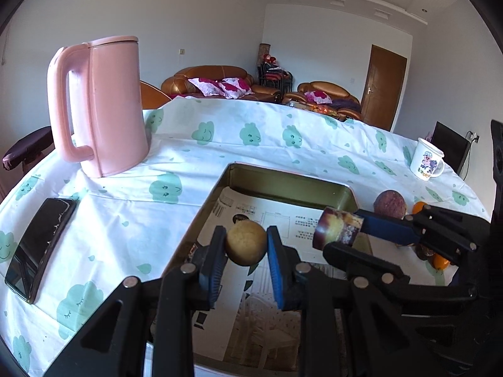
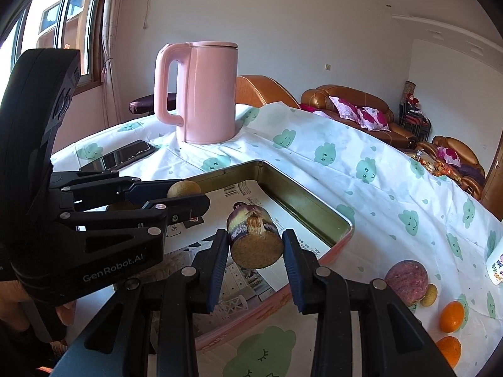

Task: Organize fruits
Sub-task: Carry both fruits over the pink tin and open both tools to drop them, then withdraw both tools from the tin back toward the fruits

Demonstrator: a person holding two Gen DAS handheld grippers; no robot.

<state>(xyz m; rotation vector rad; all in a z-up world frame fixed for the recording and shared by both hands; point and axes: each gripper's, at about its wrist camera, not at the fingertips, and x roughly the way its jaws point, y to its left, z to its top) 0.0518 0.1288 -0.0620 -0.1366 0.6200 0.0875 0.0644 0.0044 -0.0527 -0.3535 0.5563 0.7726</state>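
Two fruits hang over the tin tray (image 1: pixel 314 185), one in each of my grippers. My left gripper (image 1: pixel 246 246) jaws clamp a round yellow fruit (image 1: pixel 246 242); my right gripper (image 2: pixel 255 253) jaws clamp a cut purple piece (image 2: pixel 254 240), its long axis pointing forward. I judge both may descend straight; the tray walls stay apart.

One pink plastic kettle (image 2: pixel 201 94), one black phone (image 1: pixel 37 248), one printed white mug (image 1: pixel 426 163), one paper-lined rectangular metal tin (image 2: pixel 311 210). Fruit: one tan round fruit (image 1: pixel 246 242), one purple-skinned cut cylinder piece (image 2: pixel 254 240), one purple mottled ball (image 2: pixel 406 281), one small yellowish fruit (image 2: pixel 429 295), two oranges (image 2: pixel 452 316).
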